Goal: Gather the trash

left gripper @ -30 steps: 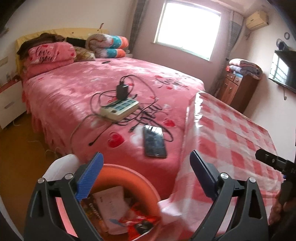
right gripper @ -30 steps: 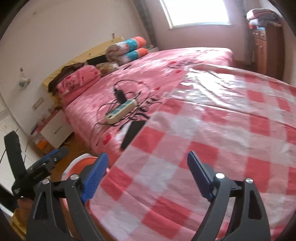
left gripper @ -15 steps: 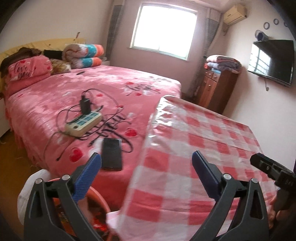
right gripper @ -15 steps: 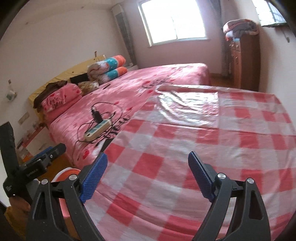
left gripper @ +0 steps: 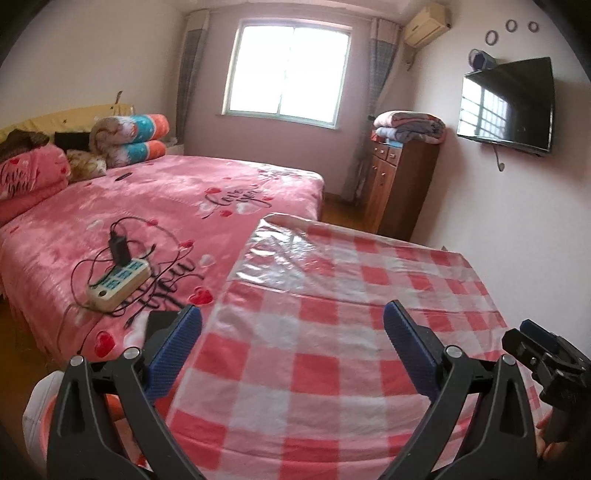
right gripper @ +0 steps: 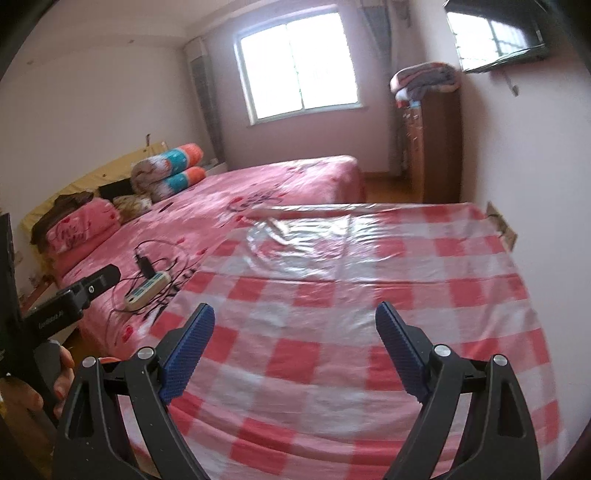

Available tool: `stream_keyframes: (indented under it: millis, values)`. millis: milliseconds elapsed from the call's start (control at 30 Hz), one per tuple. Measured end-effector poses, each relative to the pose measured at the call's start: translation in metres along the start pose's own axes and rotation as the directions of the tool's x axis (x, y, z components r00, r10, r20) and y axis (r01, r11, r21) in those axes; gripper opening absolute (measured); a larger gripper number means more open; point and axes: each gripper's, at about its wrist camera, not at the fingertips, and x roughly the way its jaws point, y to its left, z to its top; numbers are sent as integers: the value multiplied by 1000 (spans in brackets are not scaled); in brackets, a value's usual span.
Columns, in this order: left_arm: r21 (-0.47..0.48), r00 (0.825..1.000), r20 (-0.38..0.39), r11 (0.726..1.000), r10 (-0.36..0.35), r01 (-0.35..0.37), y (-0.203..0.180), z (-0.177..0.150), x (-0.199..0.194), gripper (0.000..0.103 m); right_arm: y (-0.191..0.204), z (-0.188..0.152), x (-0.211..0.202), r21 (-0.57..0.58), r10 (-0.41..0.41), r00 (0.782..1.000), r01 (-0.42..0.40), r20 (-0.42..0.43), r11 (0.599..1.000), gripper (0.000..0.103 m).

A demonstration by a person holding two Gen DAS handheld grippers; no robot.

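Against the earlier frames, both views now sit higher; the orange trash basin [left gripper: 110, 400] shows only as a sliver at lower left. Left hand-held gripper [left gripper: 291, 334] and right hand-held gripper [right gripper: 294, 330] are spread, empty, ribbed blue pads over the glossy checked surface [left gripper: 332, 295].

**Occlusions and cut-offs**

Orange bin [left gripper: 112, 404]: only slivers visible at near left between the left gripper's [left gripper: 291, 343] arms; contents hidden. White bag [left gripper: 37, 402] beside it mostly cut by the lens edge. Phone [left gripper: 160, 323] on the bed [left gripper: 155, 199]: largely covered by the left blue pad. Right gripper [right gripper: 293, 345] frame cropped at the bottom. TV [right gripper: 495, 35] cut off at the top right in the right wrist view. Checked tablecloth [right gripper: 332, 295]: near part motion-blurred. Power strip [right gripper: 147, 290] markings too small to read.
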Motion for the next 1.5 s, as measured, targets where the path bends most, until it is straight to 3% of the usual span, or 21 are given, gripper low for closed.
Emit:
stream_keyframes:
  millis: [400, 667, 1500]
  values:
    - [93, 998, 21, 994, -55, 52, -63, 9, -2, 99, -39, -4, -41, 50, -121, 990, 118, 78, 992, 90]
    - [149, 998, 41, 988, -48, 42, -87, 8, -8, 99, -51, -8, -63, 62, -192, 976, 186, 106, 981, 91]
    - [179, 997, 70, 984, -39, 25, -98, 7, -28, 99, -36, 0, -100, 21, -262, 949, 262, 176, 965, 92]
